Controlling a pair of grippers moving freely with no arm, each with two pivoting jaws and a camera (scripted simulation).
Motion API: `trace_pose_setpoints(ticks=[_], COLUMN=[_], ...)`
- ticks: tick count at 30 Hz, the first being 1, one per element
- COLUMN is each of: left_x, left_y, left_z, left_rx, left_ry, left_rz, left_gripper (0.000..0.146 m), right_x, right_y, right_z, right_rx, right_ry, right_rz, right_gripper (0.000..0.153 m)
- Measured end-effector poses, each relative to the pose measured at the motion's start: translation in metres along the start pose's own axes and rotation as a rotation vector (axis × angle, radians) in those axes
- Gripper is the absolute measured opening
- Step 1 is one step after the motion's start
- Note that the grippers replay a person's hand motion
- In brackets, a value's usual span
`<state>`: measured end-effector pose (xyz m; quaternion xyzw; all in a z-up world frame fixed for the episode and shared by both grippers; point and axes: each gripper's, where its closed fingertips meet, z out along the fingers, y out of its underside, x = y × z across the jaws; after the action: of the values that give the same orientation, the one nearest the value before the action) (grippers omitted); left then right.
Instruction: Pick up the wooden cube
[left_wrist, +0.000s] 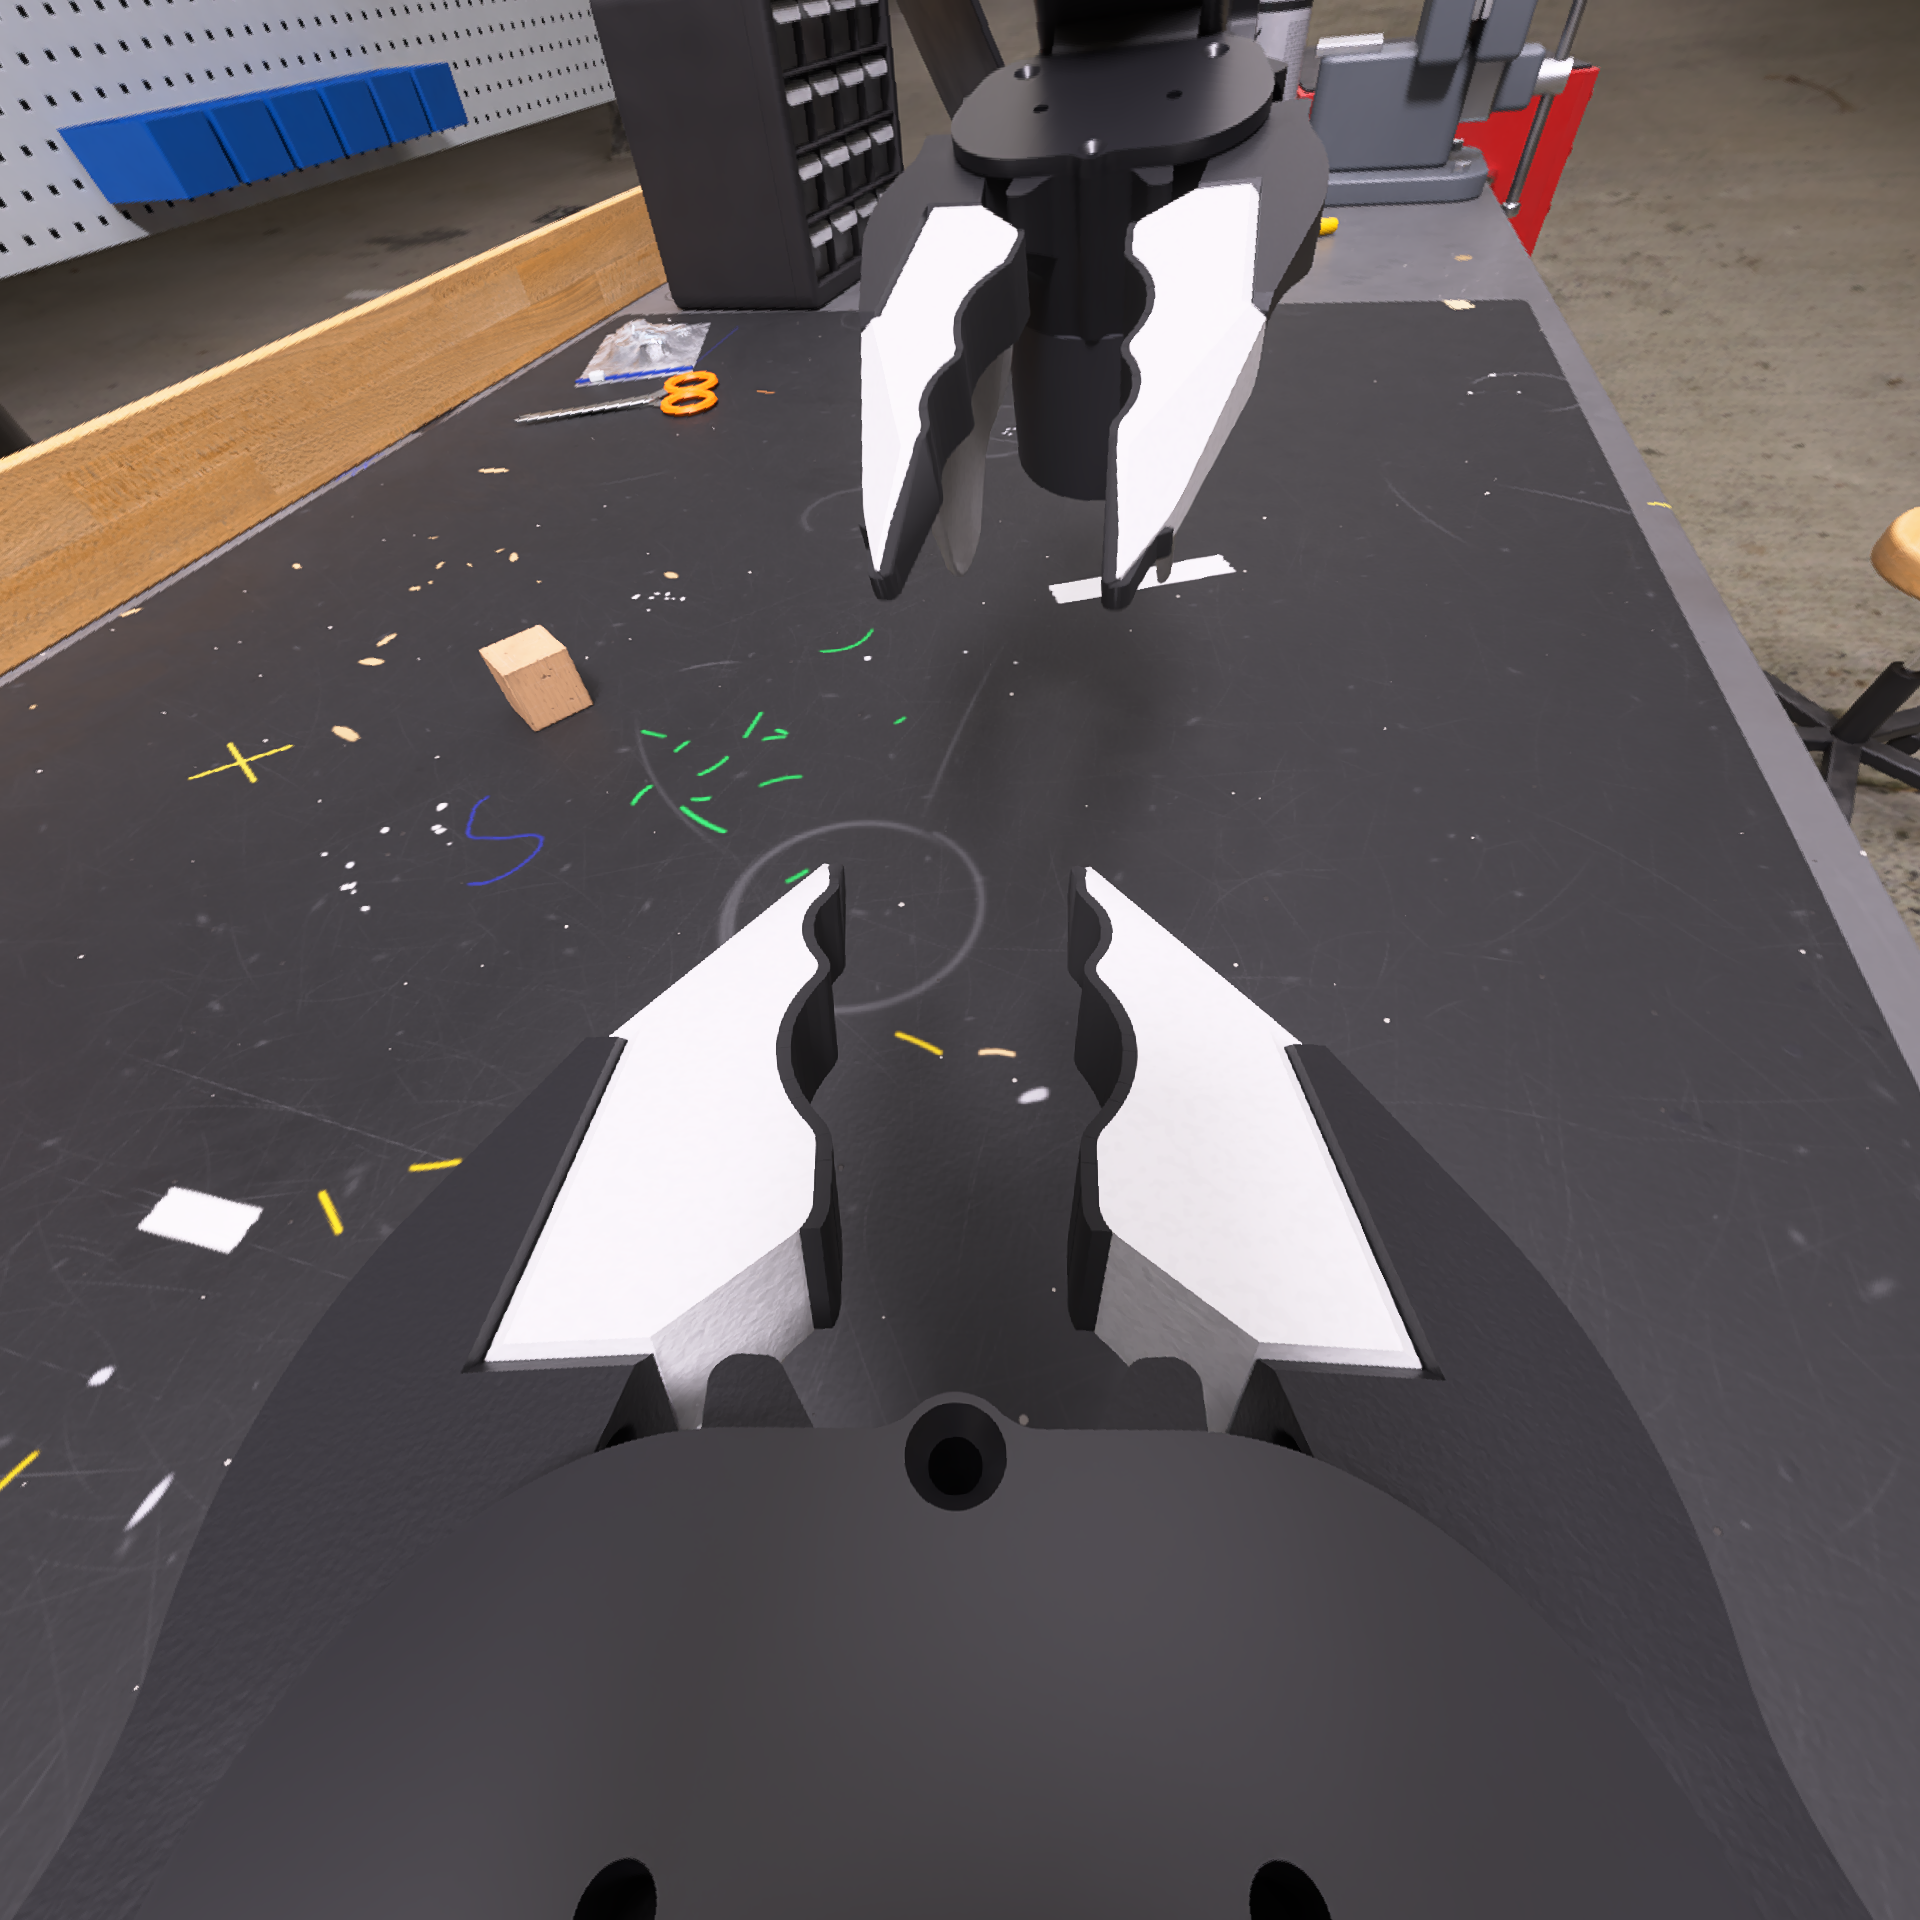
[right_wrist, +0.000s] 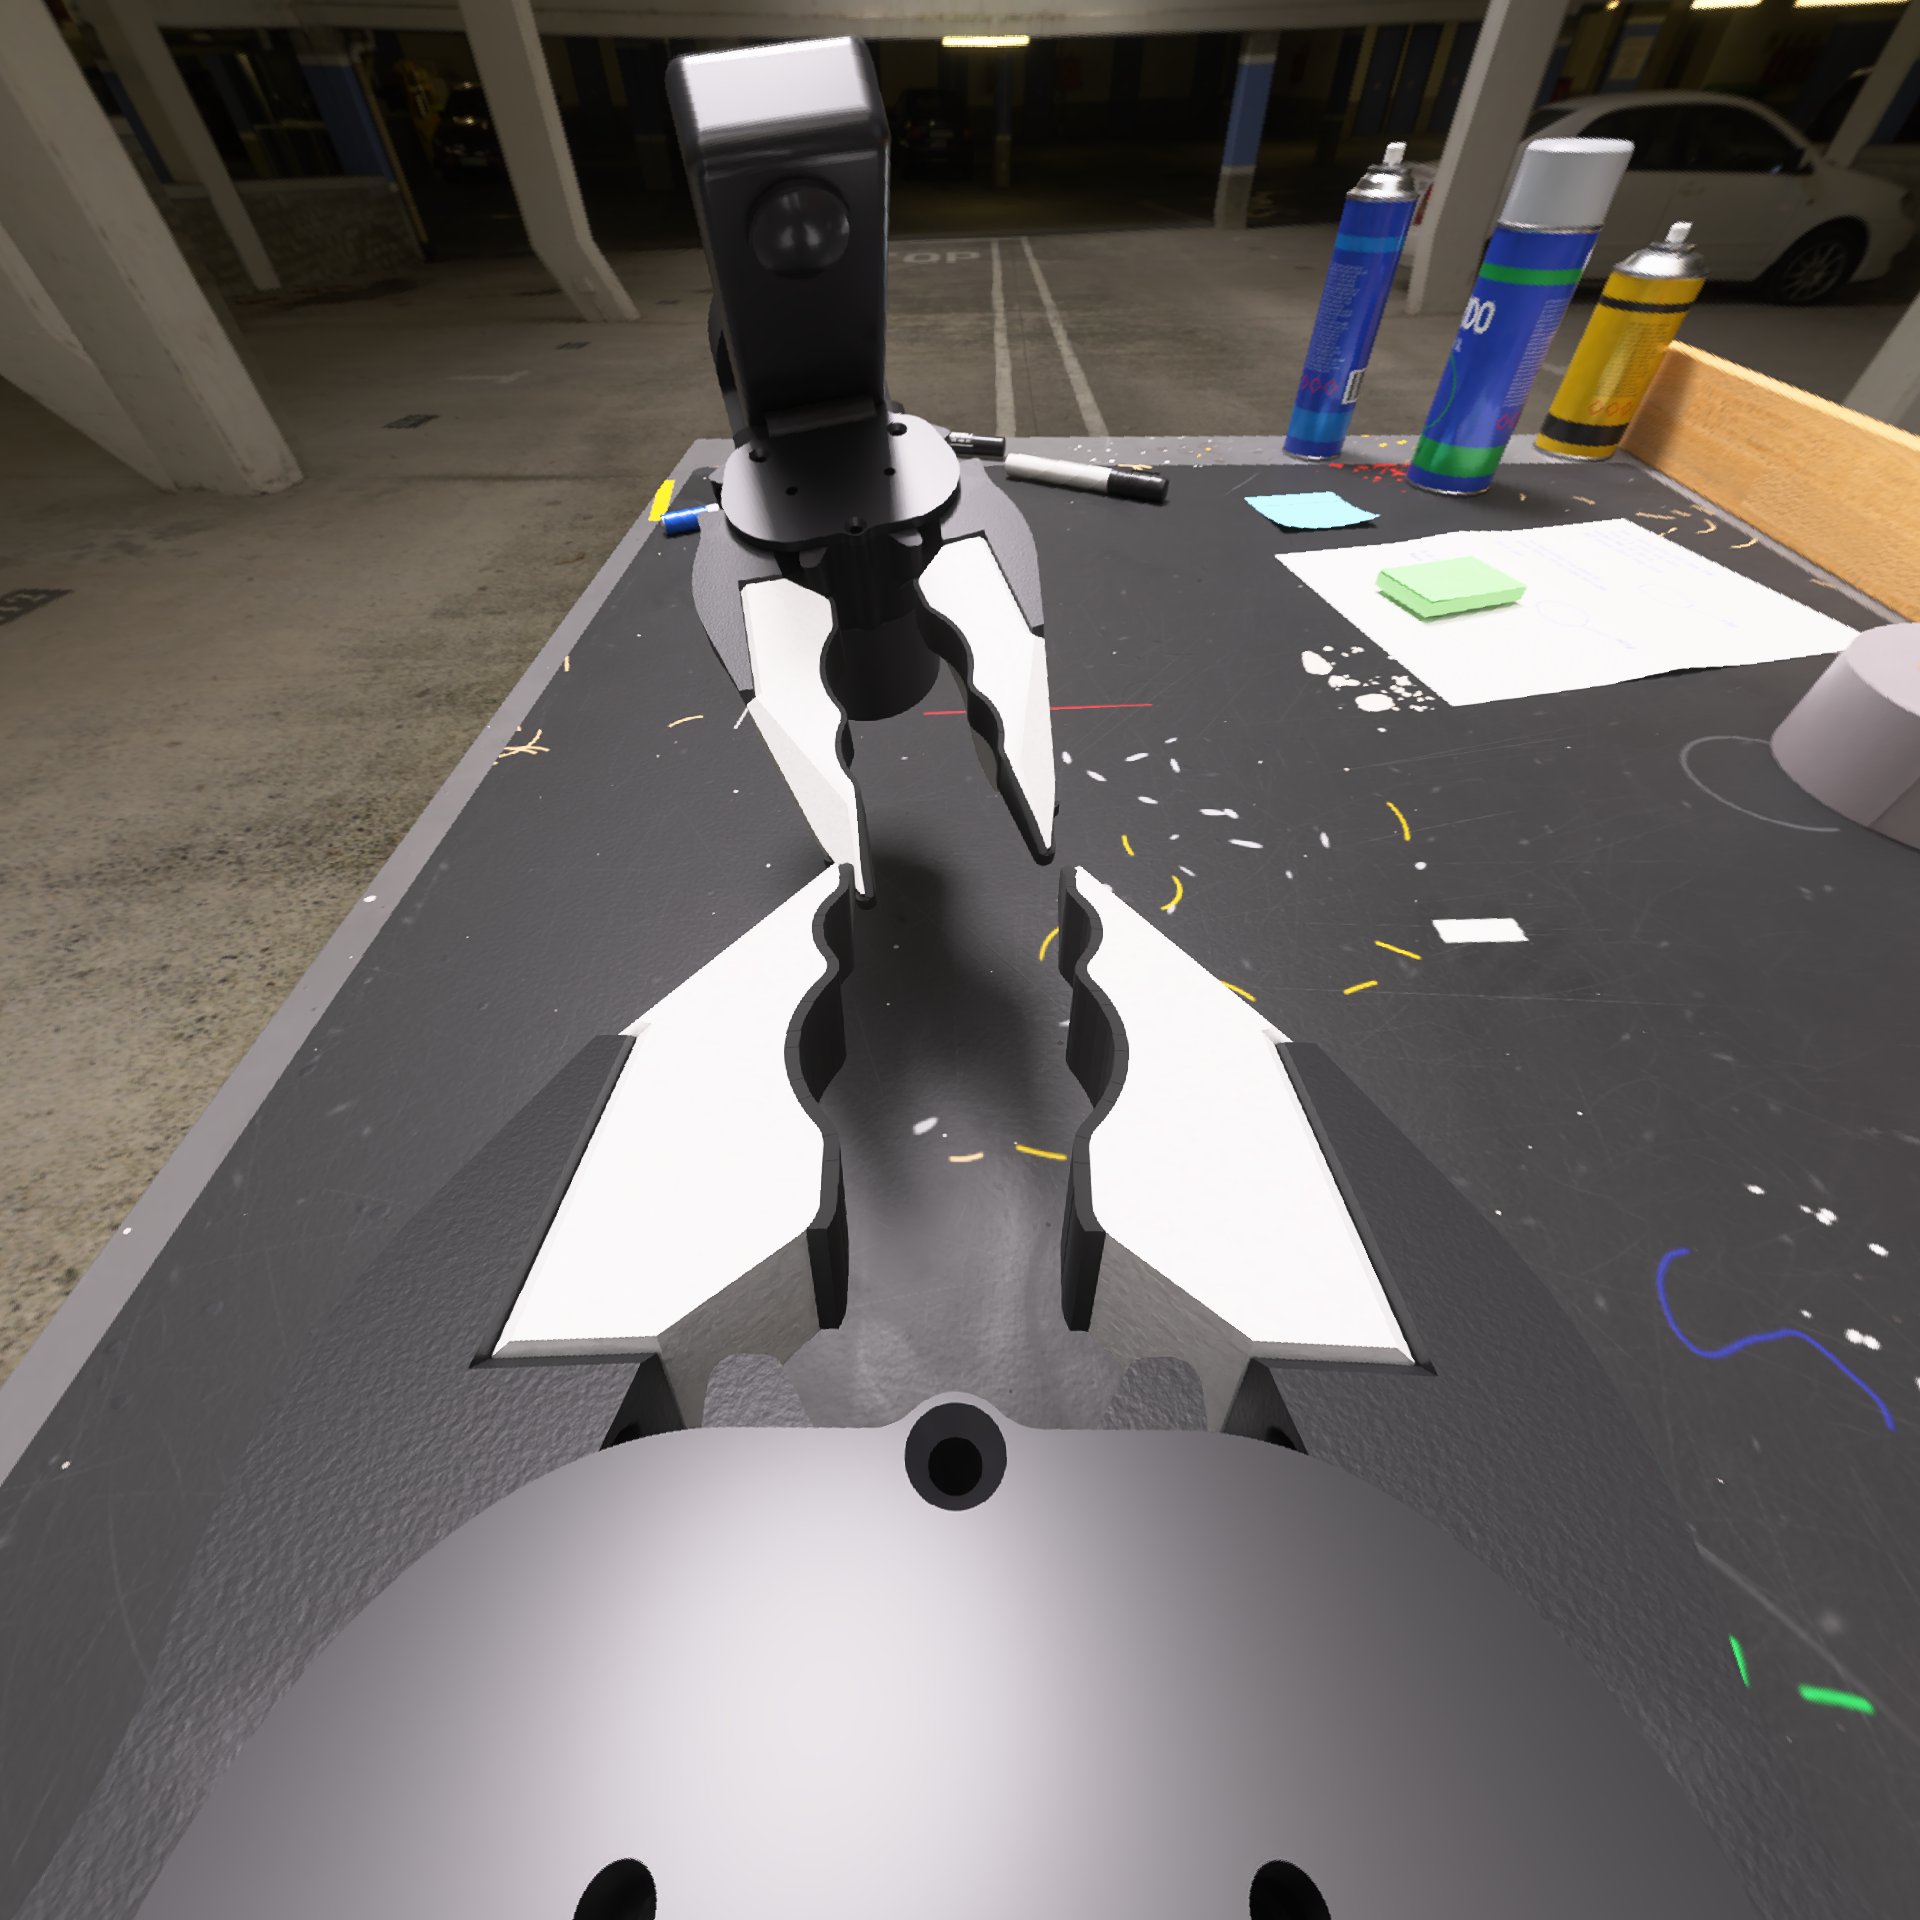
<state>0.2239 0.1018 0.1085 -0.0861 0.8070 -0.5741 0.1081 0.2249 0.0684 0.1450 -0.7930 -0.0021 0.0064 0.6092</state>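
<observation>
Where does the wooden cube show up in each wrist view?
Left wrist view: cube lies on the mat, upper left, left of the green marks.
Right wrist view: not in it.
Shared landmark: the blue squiggle, near the cube in the left view, lower right in the right view.

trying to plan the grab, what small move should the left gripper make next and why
Probably shift the left gripper forward and to its left, toward the cube. Its jaws are open and empty, and the cube sits free on the table ahead-left of its fingertips, outside the gap. The right gripper hangs farther right, also open.
</observation>
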Motion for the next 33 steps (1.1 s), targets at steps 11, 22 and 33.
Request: trace_pose_setpoints(ticks=[11, 22, 33], left_x=[-0.001, -0.006, -0.008], left_y=[-0.002, -0.001, 0.001], left_z=[-0.003, -0.006, -0.005], left_rx=[0.015, 0.024, 0.015], left_ry=[0.001, -0.01, -0.003], left_rz=[-0.008, -0.025, -0.026], left_gripper=[0.044, 0.045, 0.045], right_x=[0.082, 0.216, 0.254], right_y=[-0.017, 0.097, 0.155], right_z=[-0.082, -0.113, -0.101], right_rx=[-0.142, -0.953, -1.123], right_ry=[0.359, 0.577, 0.616], right_rz=[0.003, 0.112, 0.281], right_gripper=[0.036, 0.054, 0.046])
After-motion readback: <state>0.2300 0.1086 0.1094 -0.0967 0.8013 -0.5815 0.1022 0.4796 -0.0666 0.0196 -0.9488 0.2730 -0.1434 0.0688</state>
